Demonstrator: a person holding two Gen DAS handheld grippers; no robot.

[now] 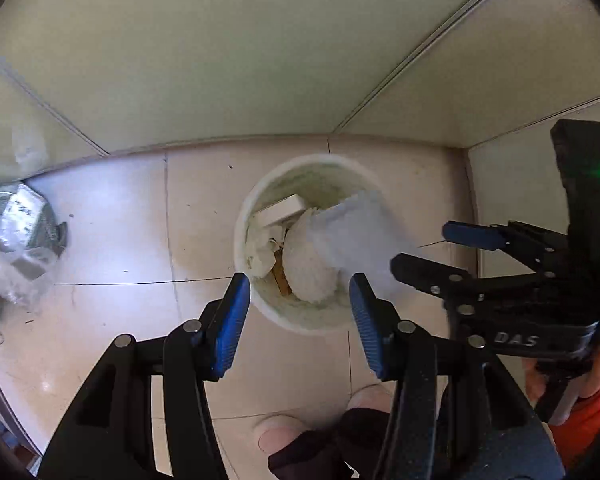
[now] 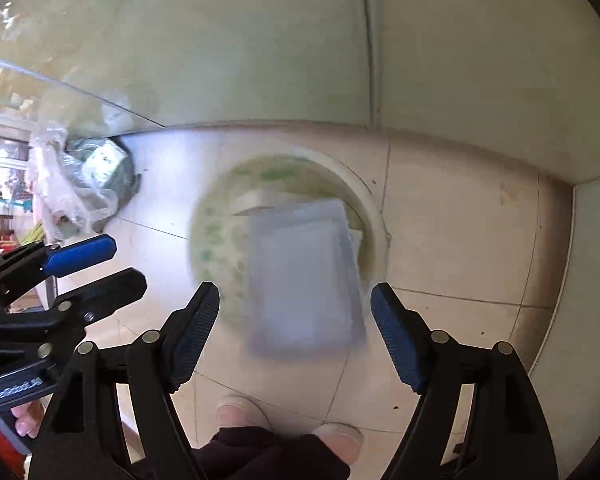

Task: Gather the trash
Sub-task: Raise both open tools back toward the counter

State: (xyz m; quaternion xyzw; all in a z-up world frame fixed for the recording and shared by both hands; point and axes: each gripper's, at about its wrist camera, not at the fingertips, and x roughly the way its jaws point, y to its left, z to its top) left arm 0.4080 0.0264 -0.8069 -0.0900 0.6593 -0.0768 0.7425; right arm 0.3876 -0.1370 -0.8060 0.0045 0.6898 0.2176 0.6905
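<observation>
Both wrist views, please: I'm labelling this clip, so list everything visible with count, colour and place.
Bin: one, white, round, on the floor by the wall.
Trash in bin: several, white crumpled paper and a white box, inside the bin.
Plastic pouch: one, translucent, blurred, over the bin between the right gripper's fingers, touching neither.
Bag pile: one heap, clear and grey plastic, on the floor left of the bin.
Floor: beige tiles.
Wall: pale green panels.
Left gripper: one, black with blue pads, open above the bin.
Right gripper: one, same colours, open.
Shoes: two, pale, bottom edge.
</observation>
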